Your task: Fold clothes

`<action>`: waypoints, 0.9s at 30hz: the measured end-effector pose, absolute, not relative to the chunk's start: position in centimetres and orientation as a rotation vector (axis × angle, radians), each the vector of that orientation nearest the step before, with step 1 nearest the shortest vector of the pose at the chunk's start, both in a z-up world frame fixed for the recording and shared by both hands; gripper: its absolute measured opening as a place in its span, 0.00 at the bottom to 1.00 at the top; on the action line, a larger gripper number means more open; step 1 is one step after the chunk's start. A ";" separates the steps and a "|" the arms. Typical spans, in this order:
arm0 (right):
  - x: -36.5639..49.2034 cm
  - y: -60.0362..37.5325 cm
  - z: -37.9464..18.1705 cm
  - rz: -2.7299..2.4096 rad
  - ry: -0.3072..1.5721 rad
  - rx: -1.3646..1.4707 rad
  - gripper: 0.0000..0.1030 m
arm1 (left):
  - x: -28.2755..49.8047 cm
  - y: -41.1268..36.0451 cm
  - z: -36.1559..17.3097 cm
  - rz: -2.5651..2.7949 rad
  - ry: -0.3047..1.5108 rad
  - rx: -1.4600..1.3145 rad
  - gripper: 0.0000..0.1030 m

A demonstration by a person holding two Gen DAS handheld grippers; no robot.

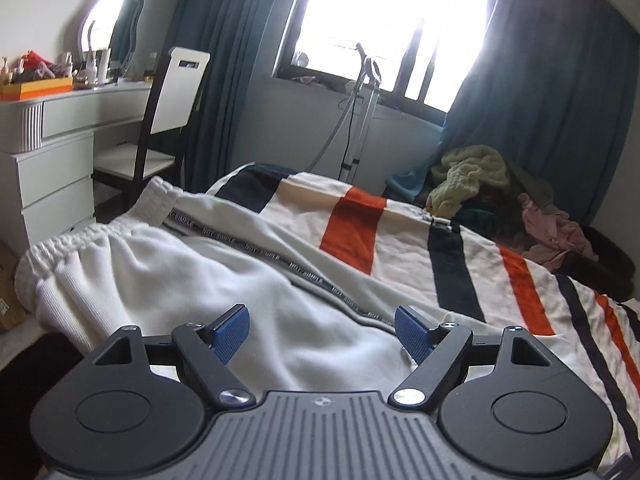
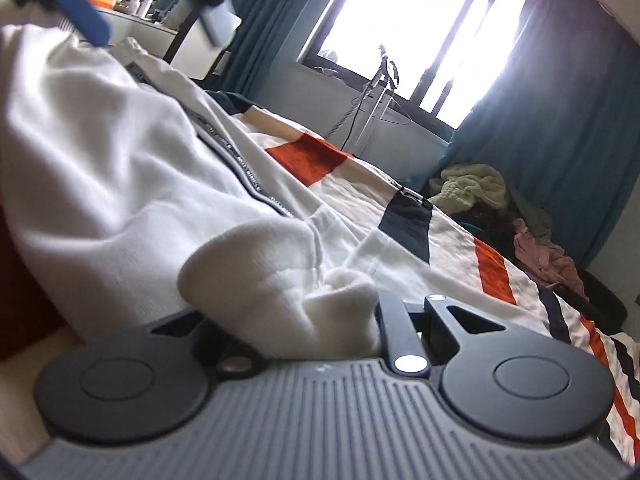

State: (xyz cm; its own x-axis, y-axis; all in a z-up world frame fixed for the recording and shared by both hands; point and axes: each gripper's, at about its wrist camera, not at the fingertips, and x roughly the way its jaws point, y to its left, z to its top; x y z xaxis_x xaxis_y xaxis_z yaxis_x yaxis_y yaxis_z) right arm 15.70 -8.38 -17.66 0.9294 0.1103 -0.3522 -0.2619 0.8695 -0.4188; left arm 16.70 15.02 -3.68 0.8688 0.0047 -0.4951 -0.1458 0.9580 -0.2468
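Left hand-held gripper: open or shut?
Open. The left hand-held gripper has its blue pads wide apart above the white garment, holding nothing.

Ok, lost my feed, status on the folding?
Left gripper open above white pants. Right gripper shut on a pants fold. Unsorted clothes pile beyond, not blocking.

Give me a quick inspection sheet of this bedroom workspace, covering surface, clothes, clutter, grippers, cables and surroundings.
Surface: bed under a striped cover.
Job's things: white garment lying on the cover.
Clutter: heap of clothes at the far end of the bed.
Grippers: left gripper open above the garment; right gripper shut on a fold of the garment.
Cables: hose hanging from the steamer stand.
Surroundings: window, blue curtains, chair, white dresser.
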 end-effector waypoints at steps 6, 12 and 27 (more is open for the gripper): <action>15.9 -8.3 -14.6 0.392 0.504 -0.381 0.43 | 17.9 13.5 -5.4 0.029 0.578 -0.288 0.79; 13.0 -14.9 -11.6 0.572 0.664 -0.090 0.82 | 17.2 11.2 -6.0 -0.034 0.589 -0.227 0.79; 16.1 -29.2 -13.3 0.100 0.655 0.321 0.55 | 15.7 6.9 -9.3 -0.071 0.717 -0.053 0.81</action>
State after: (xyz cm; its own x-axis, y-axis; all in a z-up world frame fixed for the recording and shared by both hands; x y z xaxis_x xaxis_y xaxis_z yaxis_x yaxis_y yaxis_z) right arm 16.09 -29.24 -13.28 0.7903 0.1913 -0.5821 0.0097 0.9460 0.3240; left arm 15.71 6.89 -9.32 0.7518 -0.0827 -0.6541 0.0464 0.9963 -0.0727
